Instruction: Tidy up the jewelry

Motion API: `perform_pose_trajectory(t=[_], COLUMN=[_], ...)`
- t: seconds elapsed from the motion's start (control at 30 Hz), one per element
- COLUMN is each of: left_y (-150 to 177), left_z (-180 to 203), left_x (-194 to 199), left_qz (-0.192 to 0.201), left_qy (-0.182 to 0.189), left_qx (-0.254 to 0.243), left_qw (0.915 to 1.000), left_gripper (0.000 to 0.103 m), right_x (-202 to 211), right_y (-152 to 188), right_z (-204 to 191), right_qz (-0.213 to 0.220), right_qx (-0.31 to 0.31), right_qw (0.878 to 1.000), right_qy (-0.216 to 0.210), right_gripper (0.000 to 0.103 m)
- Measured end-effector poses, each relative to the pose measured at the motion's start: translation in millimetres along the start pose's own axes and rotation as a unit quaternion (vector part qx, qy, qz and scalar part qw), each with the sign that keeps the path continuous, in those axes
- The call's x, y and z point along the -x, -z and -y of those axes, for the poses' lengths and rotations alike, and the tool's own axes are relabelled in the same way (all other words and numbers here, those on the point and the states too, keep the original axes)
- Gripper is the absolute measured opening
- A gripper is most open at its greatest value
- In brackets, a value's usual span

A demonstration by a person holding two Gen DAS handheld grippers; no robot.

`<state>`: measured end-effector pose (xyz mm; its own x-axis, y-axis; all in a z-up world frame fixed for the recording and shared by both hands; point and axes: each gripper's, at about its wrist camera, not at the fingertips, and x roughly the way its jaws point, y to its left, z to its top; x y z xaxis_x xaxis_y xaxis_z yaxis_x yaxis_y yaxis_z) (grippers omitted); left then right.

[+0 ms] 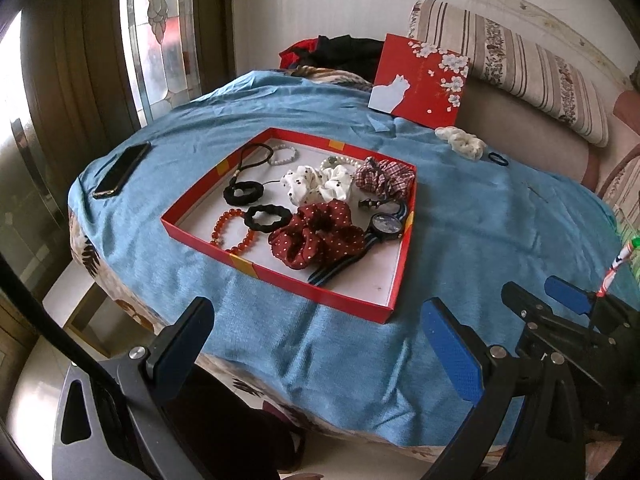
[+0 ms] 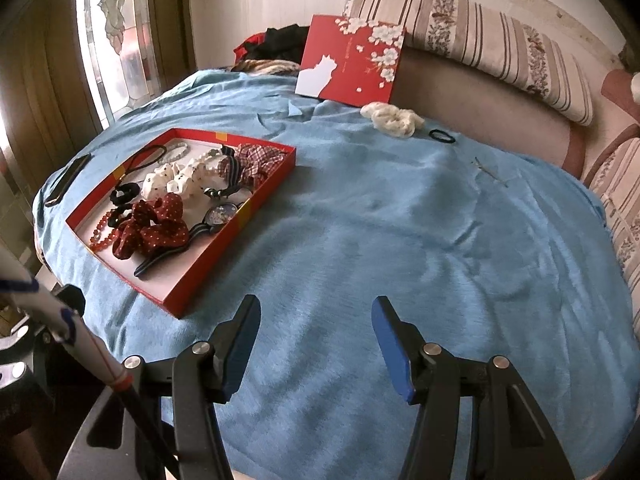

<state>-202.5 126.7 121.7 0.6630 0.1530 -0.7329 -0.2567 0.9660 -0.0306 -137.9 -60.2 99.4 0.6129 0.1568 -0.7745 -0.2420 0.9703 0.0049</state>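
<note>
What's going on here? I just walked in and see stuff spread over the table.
A person is sorting jewelry with two handheld grippers. Most pieces already lie in the red box: scrunchies, bead bracelets, black hair ties and a watch. A white scrunchie, a black hair tie and a thin hairpin lie outside on the blue cloth. The left gripper and right gripper hang open at the near edge, holding nothing.

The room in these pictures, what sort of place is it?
Most likely a home living room: a striped sofa behind a table under a blue cloth, a decorated glass door, and a phone left out.
</note>
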Motion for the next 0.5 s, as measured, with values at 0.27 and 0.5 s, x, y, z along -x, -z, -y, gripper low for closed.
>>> perform_pose_trajectory(t=[0.27, 0.5], left_y=[-2, -1], left_z=[-19, -38], left_x=[-26, -44], left_qz=[-0.024, -0.044], left_qy=[-0.001, 0.0], left_qx=[0.025, 0.046], left_qw=[0.9994, 0.998], left_gripper=[0.103, 0.103], right_x=[-33, -76], right_y=[-20, -61], right_z=[-7, -19], right_qz=[-0.027, -0.036], right_qx=[-0.012, -0.036], right_qw=[0.999, 0.997], right_qy=[-0.018, -0.057], right_gripper=[0.062, 0.057])
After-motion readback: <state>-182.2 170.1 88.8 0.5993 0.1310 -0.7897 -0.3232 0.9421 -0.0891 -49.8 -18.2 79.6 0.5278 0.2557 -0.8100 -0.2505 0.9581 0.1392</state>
